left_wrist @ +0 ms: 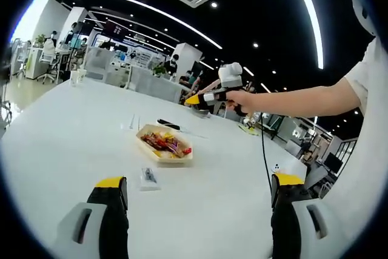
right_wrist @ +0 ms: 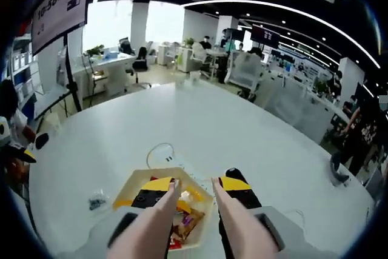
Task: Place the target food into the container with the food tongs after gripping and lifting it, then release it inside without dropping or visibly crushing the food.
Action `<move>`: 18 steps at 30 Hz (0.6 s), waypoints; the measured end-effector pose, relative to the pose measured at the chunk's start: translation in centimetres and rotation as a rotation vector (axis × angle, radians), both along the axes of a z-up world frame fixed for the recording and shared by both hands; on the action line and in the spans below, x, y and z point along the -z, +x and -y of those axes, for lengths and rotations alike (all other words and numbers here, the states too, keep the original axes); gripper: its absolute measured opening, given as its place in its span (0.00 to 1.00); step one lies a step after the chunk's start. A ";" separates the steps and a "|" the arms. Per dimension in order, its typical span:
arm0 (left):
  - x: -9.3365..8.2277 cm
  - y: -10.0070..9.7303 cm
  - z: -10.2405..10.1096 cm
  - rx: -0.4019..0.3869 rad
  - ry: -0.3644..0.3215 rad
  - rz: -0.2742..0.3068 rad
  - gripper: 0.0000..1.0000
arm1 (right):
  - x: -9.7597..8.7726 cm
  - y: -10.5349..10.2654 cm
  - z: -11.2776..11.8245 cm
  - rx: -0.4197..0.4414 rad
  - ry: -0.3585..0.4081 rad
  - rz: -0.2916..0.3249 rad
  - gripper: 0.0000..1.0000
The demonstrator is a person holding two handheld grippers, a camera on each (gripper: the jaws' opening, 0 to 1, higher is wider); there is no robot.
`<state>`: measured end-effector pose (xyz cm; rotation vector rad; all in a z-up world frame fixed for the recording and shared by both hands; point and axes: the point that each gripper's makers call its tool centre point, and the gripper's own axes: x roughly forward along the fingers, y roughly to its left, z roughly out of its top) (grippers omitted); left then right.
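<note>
A shallow beige tray [left_wrist: 182, 157] holding mixed red, yellow and purple food [left_wrist: 162, 141] sits mid-table in the left gripper view. My left gripper [left_wrist: 199, 193] stands wide open, well short of the tray, with nothing between its jaws. A person's hand holds my right gripper [left_wrist: 195, 98] in the air beyond the tray. In the right gripper view, my right gripper [right_wrist: 195, 183] hangs above the tray [right_wrist: 130, 187]. It is shut on pale food tongs [right_wrist: 159, 216], whose two arms run along the jaws. The tong tips stand apart over the food [right_wrist: 185, 219]; they hold nothing.
A small dark packet [left_wrist: 148, 177] lies on the white table [left_wrist: 73, 144] near the tray, and a black item [left_wrist: 168, 124] lies behind it. A white cable loop [right_wrist: 160, 148] lies past the tray. Office desks and chairs stand beyond the table.
</note>
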<state>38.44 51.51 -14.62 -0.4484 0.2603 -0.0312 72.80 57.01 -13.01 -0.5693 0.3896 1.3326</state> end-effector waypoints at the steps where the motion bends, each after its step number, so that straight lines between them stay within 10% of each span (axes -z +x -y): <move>1: 0.1 -0.1 0.0 0.001 0.013 -0.005 0.99 | 0.1 -0.2 0.0 -0.014 -0.006 0.016 0.28; 18: -0.1 0.6 0.3 0.038 0.069 -0.009 0.99 | -0.6 -1.1 1.3 0.046 0.043 -0.043 0.28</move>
